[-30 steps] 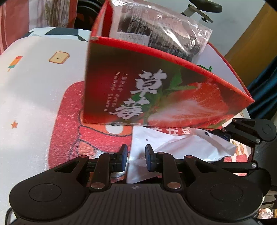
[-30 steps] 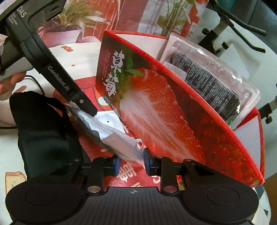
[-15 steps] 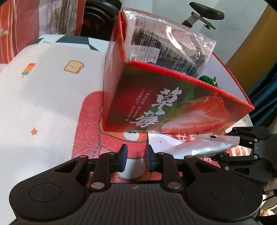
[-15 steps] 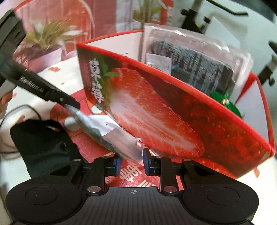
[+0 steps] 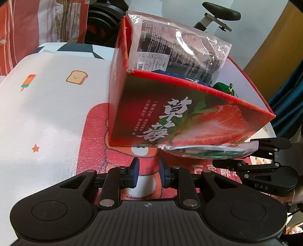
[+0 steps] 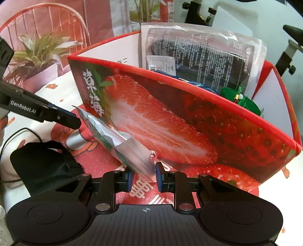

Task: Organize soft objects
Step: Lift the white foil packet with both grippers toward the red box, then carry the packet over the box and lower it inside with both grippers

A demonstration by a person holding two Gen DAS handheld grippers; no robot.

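Observation:
A red strawberry-print box [image 5: 185, 117] stands on the table and shows in the right wrist view [image 6: 189, 121] too. In it lean a clear plastic pack with dark contents [image 5: 178, 51] and a green item [image 5: 223, 87]. My right gripper [image 6: 144, 175] is shut on the corner of a flat silvery plastic packet [image 6: 117, 140], held in the air beside the box front. That packet shows edge-on in the left wrist view [image 5: 208, 151]. My left gripper [image 5: 147, 175] is open and empty, low over the red mat, its tip near the packet's far end.
A black fabric pouch [image 6: 43, 166] with a cable lies on the table left of my right gripper. The tablecloth [image 5: 47, 106] has a red cartoon patch and small prints. A potted plant [image 6: 39, 54] stands behind. An exercise bike seat [image 5: 221, 13] is beyond the box.
The right gripper has lifted the packet higher along the box front. The left gripper has let the packet go and drawn back left; the packet now shows edge-on.

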